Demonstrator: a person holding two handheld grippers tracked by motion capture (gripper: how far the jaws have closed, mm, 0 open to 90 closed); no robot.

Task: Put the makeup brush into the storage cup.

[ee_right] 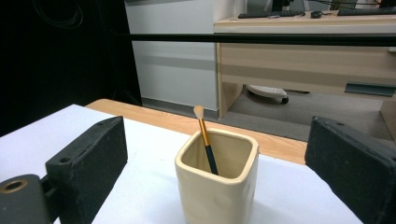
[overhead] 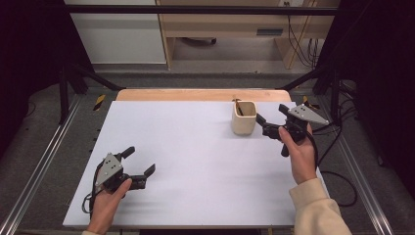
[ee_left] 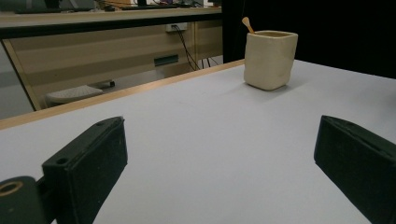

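Claw right stood wide, its 2 black jaws apart with nothing between them, just beside the cup near the desk's far right edge. That cup was cream, square-mouthed and upright, with 1 brush leaning inside, pale tip up, dark handle down. Left claw hung wide too, well apart at the near left.

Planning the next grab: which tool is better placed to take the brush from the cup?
Right. The right tool is open beside the cup holding the brush; the left tool is far off.
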